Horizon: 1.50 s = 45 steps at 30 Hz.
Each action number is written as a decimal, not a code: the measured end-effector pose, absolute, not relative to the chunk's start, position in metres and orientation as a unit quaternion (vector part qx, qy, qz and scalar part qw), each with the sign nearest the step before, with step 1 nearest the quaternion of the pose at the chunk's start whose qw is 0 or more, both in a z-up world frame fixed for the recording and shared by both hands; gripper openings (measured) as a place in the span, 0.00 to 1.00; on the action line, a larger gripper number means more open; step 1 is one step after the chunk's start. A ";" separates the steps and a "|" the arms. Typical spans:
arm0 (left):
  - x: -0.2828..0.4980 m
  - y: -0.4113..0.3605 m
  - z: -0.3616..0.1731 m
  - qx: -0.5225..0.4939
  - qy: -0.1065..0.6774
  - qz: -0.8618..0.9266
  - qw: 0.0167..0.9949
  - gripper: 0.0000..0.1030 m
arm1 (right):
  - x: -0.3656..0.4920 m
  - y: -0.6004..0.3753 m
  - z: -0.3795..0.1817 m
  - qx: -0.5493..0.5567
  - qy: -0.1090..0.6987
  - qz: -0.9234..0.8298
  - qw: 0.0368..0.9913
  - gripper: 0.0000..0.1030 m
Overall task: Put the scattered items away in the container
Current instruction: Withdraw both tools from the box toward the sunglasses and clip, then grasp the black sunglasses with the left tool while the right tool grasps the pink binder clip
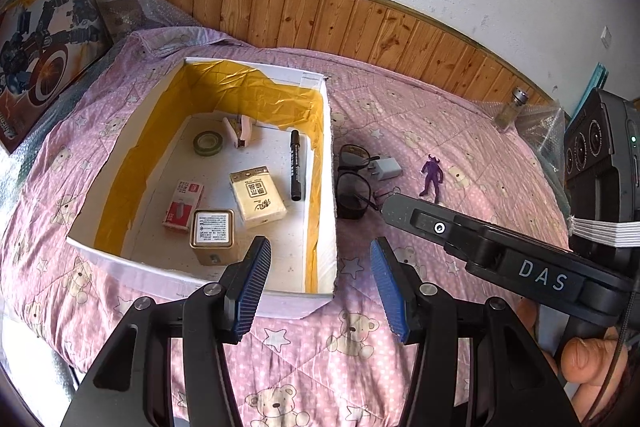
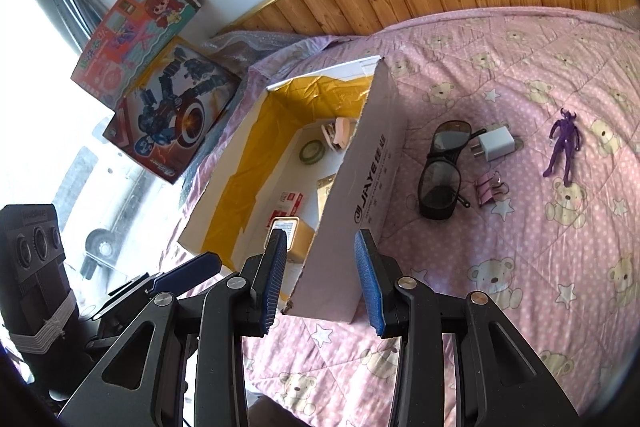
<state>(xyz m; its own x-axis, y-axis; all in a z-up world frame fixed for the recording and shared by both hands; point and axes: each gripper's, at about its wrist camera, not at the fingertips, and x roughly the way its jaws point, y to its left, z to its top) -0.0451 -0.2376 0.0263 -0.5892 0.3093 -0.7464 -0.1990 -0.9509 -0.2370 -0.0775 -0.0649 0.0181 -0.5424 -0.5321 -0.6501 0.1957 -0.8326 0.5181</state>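
A white cardboard box (image 1: 330, 163) lined with yellow tape sits on the pink quilt. It holds a tape roll (image 1: 207, 143), a pink stapler (image 1: 239, 131), a black marker (image 1: 296, 165), a tissue pack (image 1: 258, 197), a red staples box (image 1: 183, 205) and a gold tin (image 1: 212, 235). Right of the box lie dark glasses (image 2: 442, 167), a white charger (image 2: 496, 145), a pink binder clip (image 2: 490, 187) and a purple figure (image 2: 562, 143). My left gripper (image 1: 320, 267) hangs open over the box's near right corner. My right gripper (image 2: 322, 259) is open too, low beside the box's right wall, near the glasses.
Two toy boxes (image 2: 172, 107) lean against the wall left of the box, with bubble wrap behind. A small glass bottle (image 1: 510, 109) stands by the wooden headboard (image 1: 360, 23) at the far right. The bed's edge runs along the left.
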 end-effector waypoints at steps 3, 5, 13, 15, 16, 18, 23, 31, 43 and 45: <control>-0.046 -0.225 0.026 -0.432 -0.057 0.887 0.153 0.52 | -0.077 -0.049 0.012 0.430 -0.213 -0.853 0.205 0.38; -0.047 -0.216 0.024 -0.436 -0.053 0.884 0.159 0.52 | -0.077 -0.038 0.007 0.431 -0.224 -0.851 0.197 0.38; -0.058 -0.176 0.018 -0.443 -0.041 0.875 0.192 0.52 | -0.086 0.014 -0.019 0.437 -0.271 -0.843 0.159 0.38; -0.064 -0.164 0.016 -0.445 -0.037 0.872 0.200 0.52 | -0.091 0.027 -0.025 0.438 -0.284 -0.840 0.150 0.38; -0.069 -0.158 0.015 -0.446 -0.036 0.871 0.203 0.52 | -0.093 0.033 -0.029 0.438 -0.289 -0.838 0.146 0.38; -0.079 -0.148 0.011 -0.450 -0.033 0.868 0.206 0.52 | -0.098 0.042 -0.036 0.440 -0.296 -0.836 0.138 0.38; -0.110 -0.128 -0.002 -0.464 -0.030 0.863 0.199 0.59 | -0.113 0.056 -0.056 0.450 -0.301 -0.832 0.126 0.36; -0.159 -0.119 -0.017 -0.488 -0.066 0.851 0.184 0.59 | -0.150 0.048 -0.092 0.470 -0.271 -0.830 0.131 0.38; -0.191 -0.091 -0.041 -0.502 -0.039 0.846 0.175 0.64 | -0.194 0.027 -0.134 0.466 -0.231 -0.843 0.139 0.12; -0.194 -0.086 -0.048 -0.505 -0.029 0.845 0.172 0.64 | -0.189 0.037 -0.132 0.461 -0.239 -0.844 0.130 0.10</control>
<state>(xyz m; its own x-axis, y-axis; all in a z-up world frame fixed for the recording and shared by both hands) -0.1941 -0.0864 -0.0479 -0.4311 0.3198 -0.8437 -0.2610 -0.9393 -0.2227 -0.1894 0.0369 -0.1319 -0.5407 -0.4409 -0.7164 -0.0008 -0.8514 0.5246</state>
